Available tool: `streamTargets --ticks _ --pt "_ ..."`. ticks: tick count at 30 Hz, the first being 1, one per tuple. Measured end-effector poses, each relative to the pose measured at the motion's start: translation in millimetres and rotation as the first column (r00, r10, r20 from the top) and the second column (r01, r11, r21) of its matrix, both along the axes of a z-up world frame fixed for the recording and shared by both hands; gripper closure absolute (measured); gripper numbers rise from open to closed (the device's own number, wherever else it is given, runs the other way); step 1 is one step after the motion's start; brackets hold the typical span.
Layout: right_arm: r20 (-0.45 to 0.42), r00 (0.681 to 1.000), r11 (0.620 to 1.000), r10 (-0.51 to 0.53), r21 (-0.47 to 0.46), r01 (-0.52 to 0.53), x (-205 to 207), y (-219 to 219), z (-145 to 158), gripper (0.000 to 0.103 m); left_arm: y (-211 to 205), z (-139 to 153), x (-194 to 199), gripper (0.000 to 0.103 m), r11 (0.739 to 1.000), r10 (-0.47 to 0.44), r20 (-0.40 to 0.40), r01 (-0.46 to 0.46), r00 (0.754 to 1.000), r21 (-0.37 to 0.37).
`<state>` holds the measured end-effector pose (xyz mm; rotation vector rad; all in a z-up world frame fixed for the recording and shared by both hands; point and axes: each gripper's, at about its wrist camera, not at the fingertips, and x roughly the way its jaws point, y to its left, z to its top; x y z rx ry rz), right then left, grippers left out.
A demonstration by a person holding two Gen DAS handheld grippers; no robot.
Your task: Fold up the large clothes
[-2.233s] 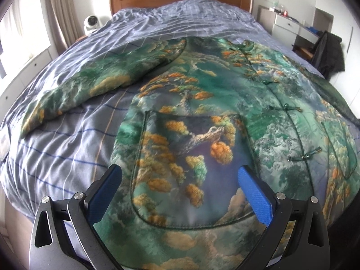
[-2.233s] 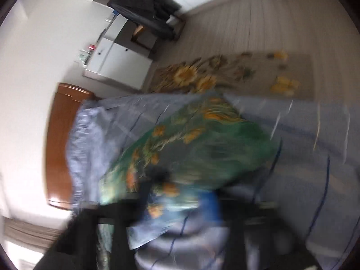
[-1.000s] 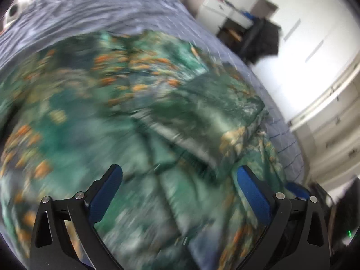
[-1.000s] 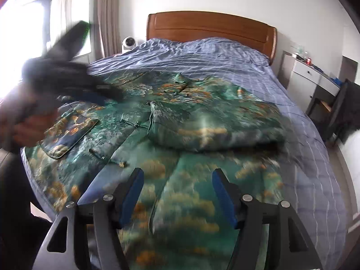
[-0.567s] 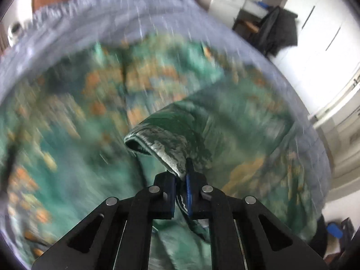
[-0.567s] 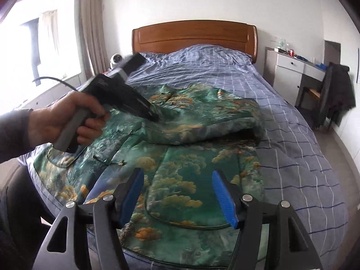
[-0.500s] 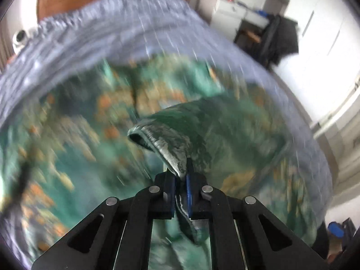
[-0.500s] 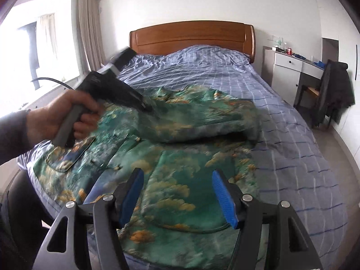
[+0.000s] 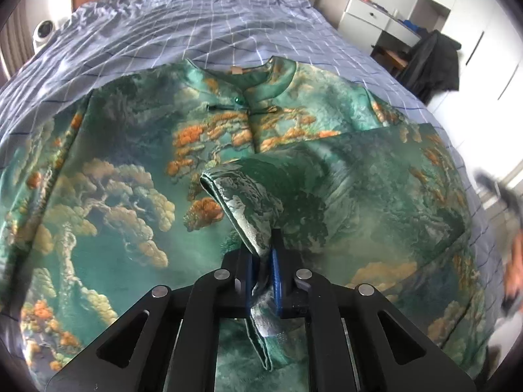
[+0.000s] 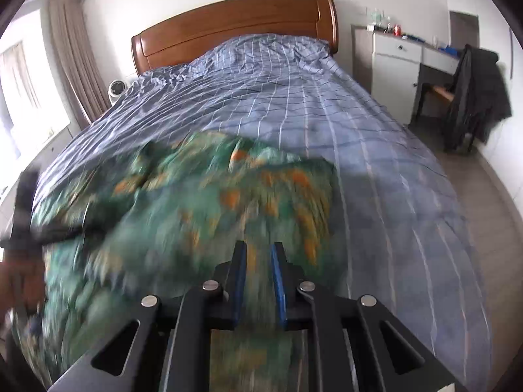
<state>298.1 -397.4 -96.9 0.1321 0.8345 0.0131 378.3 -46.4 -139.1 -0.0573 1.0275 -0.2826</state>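
Observation:
A large green garment (image 9: pixel 137 176) with orange tree and cloud print lies front up on the bed, collar (image 9: pixel 258 81) toward the headboard. Its right sleeve (image 9: pixel 343 192) is folded across the chest. My left gripper (image 9: pixel 261 261) is shut on the sleeve's cuff end (image 9: pixel 242 202) and holds it just above the garment's middle. In the right wrist view the garment (image 10: pixel 202 215) is blurred. My right gripper (image 10: pixel 258 261) hovers over its right side with jaws nearly closed; fabric shows between the pads, but I cannot tell if it is gripped.
The bed (image 10: pixel 294 91) has a blue checked cover and a wooden headboard (image 10: pixel 235 23). A white camera (image 10: pixel 116 89) sits at the bed's left. A white desk (image 10: pixel 405 52) and a chair with a dark coat (image 10: pixel 477 91) stand to the right.
My left gripper closed on the sleeve cuff and drew it across the chest. My right gripper moved forward over the garment's right side and its jaws narrowed from wide open to nearly closed.

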Motion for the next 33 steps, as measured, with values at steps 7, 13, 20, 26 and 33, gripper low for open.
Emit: streamTargets --ticks 7,13,20,26,33 --pt "-0.145 0.988 0.993 -0.046 0.102 0.061 111.2 -12.3 -56.9 0.088 -5.4 -15.2 -10.8 0.092 0.999 -0.015 0.042 0.013 0.999 0.036" --pt "-0.182 0.983 0.995 -0.030 0.093 0.048 100.6 -5.2 -66.9 0.088 -2.1 -15.2 -12.5 0.090 0.999 -0.020 0.050 0.018 0.999 0.036" --pt "-0.230 0.969 0.993 0.089 0.097 -0.068 7.7 15.7 -52.4 0.087 -7.5 -18.2 -14.2 0.090 0.997 -0.021 0.074 0.016 0.997 0.069" --pt "-0.291 0.956 0.994 0.041 0.105 -0.010 -0.5 13.4 -85.3 0.088 -13.8 -11.2 -18.3 0.076 0.989 -0.013 0.090 -0.001 0.996 0.149" --pt "-0.184 0.983 1.000 -0.009 0.025 0.014 -44.5 40.7 -41.5 0.053 26.2 17.4 -73.1 0.021 0.991 0.017 0.126 -0.033 0.992 0.133"
